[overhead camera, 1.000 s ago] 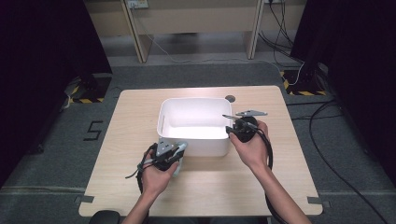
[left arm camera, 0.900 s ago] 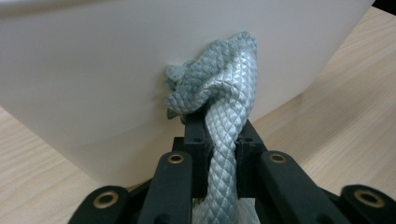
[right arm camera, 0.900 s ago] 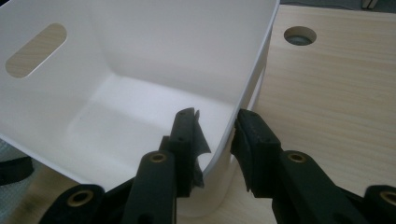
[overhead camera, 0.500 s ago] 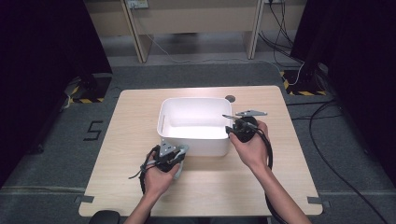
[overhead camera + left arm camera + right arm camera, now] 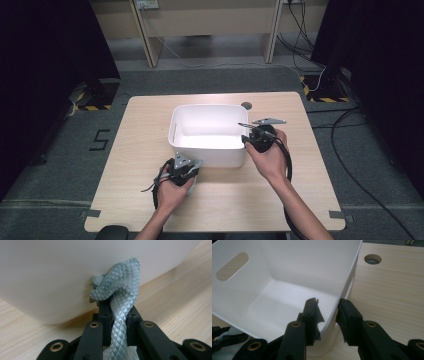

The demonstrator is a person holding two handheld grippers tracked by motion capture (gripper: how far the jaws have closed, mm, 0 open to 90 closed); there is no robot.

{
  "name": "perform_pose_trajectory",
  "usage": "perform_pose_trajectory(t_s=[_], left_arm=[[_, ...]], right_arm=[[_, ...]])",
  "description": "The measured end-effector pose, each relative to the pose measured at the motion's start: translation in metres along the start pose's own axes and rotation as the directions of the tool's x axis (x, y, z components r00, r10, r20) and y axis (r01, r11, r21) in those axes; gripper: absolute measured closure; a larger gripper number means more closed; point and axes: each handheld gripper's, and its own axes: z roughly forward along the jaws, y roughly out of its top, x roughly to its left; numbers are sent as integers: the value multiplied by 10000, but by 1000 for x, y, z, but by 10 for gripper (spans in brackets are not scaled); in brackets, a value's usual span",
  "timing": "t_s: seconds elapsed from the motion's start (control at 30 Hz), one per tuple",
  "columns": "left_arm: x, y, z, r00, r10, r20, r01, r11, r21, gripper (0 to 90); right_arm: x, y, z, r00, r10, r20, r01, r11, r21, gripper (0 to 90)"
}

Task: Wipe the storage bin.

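Two hands work at a light wooden table (image 5: 150, 150) on a grey floor (image 5: 60, 165). A white tub (image 5: 210, 132) sits in the middle. Near its front wall, the left claw (image 5: 117, 315) squeezes a pale green cloth (image 5: 120, 295) that touches the tub. The right claw (image 5: 327, 315) pinches the tub's right rim.

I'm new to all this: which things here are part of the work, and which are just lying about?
In use:
white tub, wall straddled by right gripper
pale blue cloth, clamped in left gripper, touching the tub's outside

Just there:
table with cable hole
floor cables
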Motion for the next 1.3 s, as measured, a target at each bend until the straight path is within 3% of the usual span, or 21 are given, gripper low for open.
perform_pose_trajectory(t_s=[0.53, 0.87, 1.3], left_arm=[[-6, 0, 8, 9999, 65, 128, -69, 9995, 307, 794], [-10, 1, 11, 9997, 134, 206, -139, 9997, 220, 794], [-13, 11, 1, 9991, 89, 421, -83, 9999, -138, 796]], right_arm=[[0, 0, 0, 10000, 27, -1, -27, 10000, 6, 689], [0, 0, 0, 10000, 37, -12, -37, 10000, 4, 688], [0, 0, 0, 10000, 38, -18, -38, 10000, 10, 688]])
